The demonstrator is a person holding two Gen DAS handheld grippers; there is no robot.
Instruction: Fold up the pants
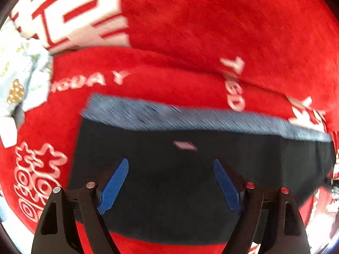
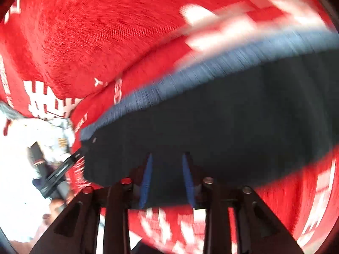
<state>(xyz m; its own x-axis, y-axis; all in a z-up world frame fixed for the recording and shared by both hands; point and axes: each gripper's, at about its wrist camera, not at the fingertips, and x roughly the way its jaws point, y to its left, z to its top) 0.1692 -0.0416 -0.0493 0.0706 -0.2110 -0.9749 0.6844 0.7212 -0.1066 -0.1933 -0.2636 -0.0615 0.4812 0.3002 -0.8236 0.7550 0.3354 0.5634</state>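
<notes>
Dark pants (image 1: 180, 180) lie folded on a red blanket (image 1: 211, 31); left gripper (image 1: 170, 183) and right gripper (image 2: 167, 180) hover spread, empty.

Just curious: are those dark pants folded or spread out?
Folded: the dark pants form a compact rectangle on the red blanket.

Our left tongs (image 1: 170, 183) carry two ribbed blue pads (image 1: 115, 185) on black, angular finger arms, each arm pinned with round metal screws, silver on one side and reddish on the other. Our right tongs (image 2: 167, 180) match: thin blue pads (image 2: 146, 182), black triangular cut-out frames, and dull metal pivot screws (image 2: 126, 181).
</notes>
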